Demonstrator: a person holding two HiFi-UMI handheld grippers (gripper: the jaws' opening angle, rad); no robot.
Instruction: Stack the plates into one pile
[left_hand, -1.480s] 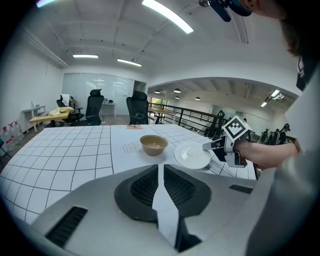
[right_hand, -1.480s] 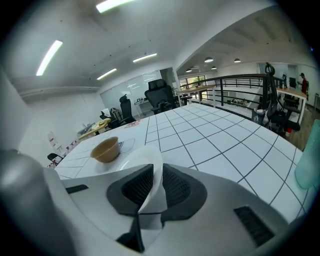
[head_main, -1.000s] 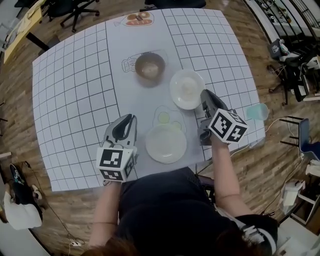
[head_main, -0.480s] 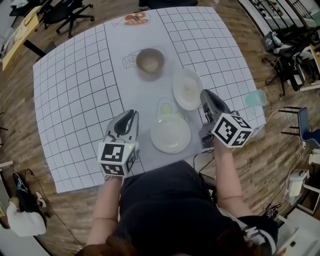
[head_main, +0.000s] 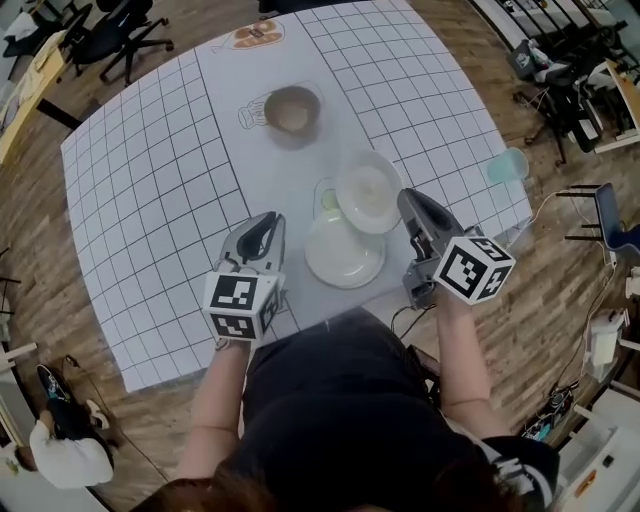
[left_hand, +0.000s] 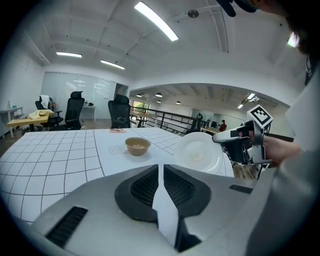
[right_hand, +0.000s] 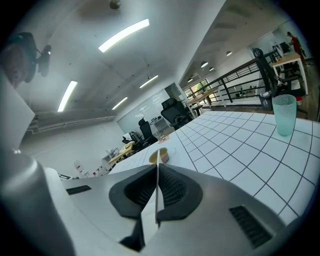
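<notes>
Two plates, mid-stack: the small one is now off the gridded white table (head_main: 150, 200) and overlaps the large one.

Left to right: my left claw (head_main: 266, 222), jaws a slit apart and empty, hovers just beside the large pale-green round plate (head_main: 345, 258), which lies flat near the table's near edge. The small white round plate (head_main: 368, 190), flat on the table a second ago, is now raised, tilted and partly above the large plate. My right claw (head_main: 408, 203) is clamped nearly closed on its right rim. Judged: only lowering remains.

My fingers (right_hand: 220, 200) showing matt grey plastic, ribbed black pads (right_hand: 175, 192), plate (head_main: 368, 190) gleaming glossy white, desk (head_main: 150, 200) wearing a smooth sheet, floor (head_main: 50, 320) showing wood
</notes>
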